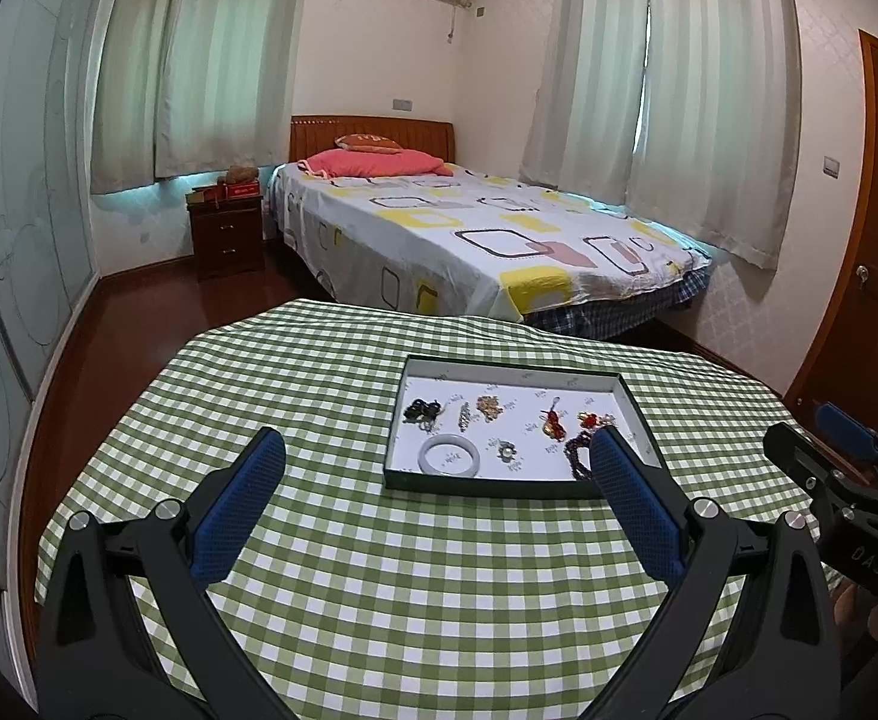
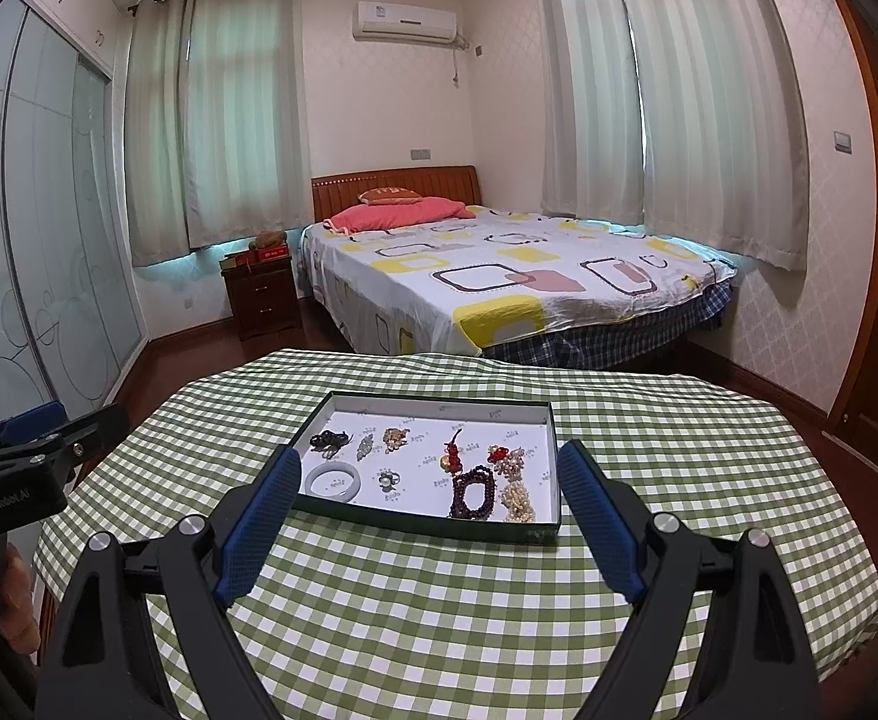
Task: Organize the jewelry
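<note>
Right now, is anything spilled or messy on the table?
Nothing is spilled. All the jewelry lies inside the shallow dark-rimmed box on the green checked tablecloth. Only the dark red bead bracelet and the pale pearl strand crowd together in one corner.

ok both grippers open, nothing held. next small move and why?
Probably ease the right gripper forward and down over the tray, toward the purple bead bracelet near its front edge. Both grippers hang open short of the tray, the left gripper too, and all jewelry visible lies inside it. That bracelet looks closest to the right gripper's fingers.
</note>
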Demonstrator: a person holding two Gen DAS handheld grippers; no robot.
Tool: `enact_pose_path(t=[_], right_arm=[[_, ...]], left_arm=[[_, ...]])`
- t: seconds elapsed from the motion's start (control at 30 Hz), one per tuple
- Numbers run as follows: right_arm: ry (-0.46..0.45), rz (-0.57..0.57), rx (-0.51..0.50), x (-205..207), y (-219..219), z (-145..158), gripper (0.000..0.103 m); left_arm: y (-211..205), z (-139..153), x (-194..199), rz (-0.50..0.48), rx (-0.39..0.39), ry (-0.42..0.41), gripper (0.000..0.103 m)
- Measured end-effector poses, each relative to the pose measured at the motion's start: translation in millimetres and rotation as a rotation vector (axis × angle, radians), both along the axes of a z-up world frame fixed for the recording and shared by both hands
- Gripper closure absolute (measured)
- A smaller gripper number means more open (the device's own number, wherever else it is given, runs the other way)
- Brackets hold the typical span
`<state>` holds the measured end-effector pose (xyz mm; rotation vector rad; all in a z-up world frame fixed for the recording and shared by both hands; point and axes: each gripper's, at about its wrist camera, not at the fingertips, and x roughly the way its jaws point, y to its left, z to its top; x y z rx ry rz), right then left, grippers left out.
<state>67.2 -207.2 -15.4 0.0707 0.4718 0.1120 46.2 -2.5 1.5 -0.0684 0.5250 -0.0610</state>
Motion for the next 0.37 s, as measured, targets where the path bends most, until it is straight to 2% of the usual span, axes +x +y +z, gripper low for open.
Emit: enact_pose_path(t=[0.17,0.37], right_arm=[[0.008,-0.008,0.001,4.2,-3.0,-3.7,0.018],[0.028,-0.033,0.002,20.2,-14.8,-18.2,0.018]], left_arm=[[1.0,-7.0,8.1,0.024,0.031,0.009,0.004],[17.9,-34.6,36.8,0.069,0.016,0.085,0.004]])
